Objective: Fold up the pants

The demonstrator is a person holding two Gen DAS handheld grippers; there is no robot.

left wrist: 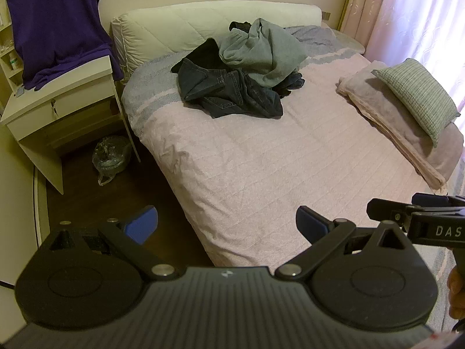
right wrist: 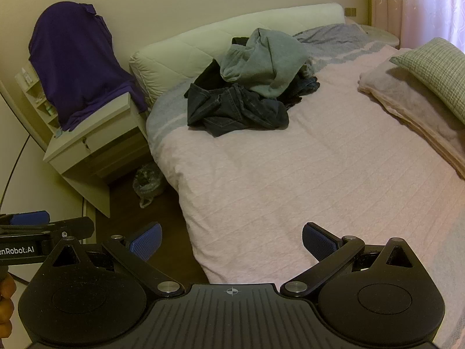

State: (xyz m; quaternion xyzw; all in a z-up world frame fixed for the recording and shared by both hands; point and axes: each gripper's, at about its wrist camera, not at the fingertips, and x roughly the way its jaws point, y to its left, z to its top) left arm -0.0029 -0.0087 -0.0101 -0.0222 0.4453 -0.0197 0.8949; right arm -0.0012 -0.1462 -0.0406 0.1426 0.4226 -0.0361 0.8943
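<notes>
A heap of clothes lies at the far end of the bed: dark blue jeans (left wrist: 232,93) (right wrist: 235,109) crumpled in front, a grey garment (left wrist: 261,52) (right wrist: 264,61) piled on top, and something black behind them. My left gripper (left wrist: 226,225) stands open over the bed's near corner, with nothing between its blue pads. Well short of the heap, my right gripper (right wrist: 231,240) is open too and holds nothing. Each gripper shows at the edge of the other's view.
The bed (left wrist: 276,157) (right wrist: 305,174) has a pink quilted cover. A folded blanket and a checked pillow (left wrist: 418,96) (right wrist: 436,69) lie on its right side. A white bedside desk (left wrist: 58,107) with a purple garment (left wrist: 58,20) stands left, with a plastic bag (left wrist: 110,157) on the floor.
</notes>
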